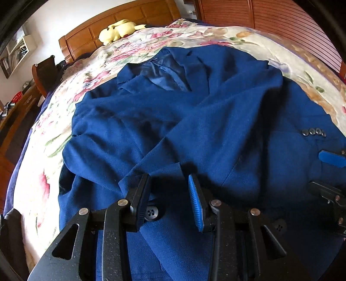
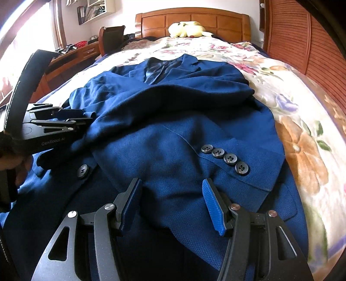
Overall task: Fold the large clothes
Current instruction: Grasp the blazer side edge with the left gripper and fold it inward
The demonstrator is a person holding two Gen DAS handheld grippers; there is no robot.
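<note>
A dark blue suit jacket [image 1: 194,112] lies front-up on the floral bedspread [image 1: 216,36], collar toward the headboard, both sleeves folded across its chest. It also shows in the right wrist view [image 2: 173,121]. My left gripper [image 1: 170,190] is open just above the jacket's lower front, near a front button [image 1: 151,213], holding nothing. My right gripper [image 2: 173,194] is open over the folded sleeve, just short of its cuff buttons [image 2: 225,157]. The left gripper also shows in the right wrist view [image 2: 86,117], low over the jacket's left side.
A yellow plush toy [image 2: 186,29] lies by the wooden headboard [image 2: 192,19]. A wooden desk [image 2: 71,56] with a chair [image 2: 111,36] stands left of the bed. A slatted wooden wardrobe [image 2: 302,43] stands right of the bed.
</note>
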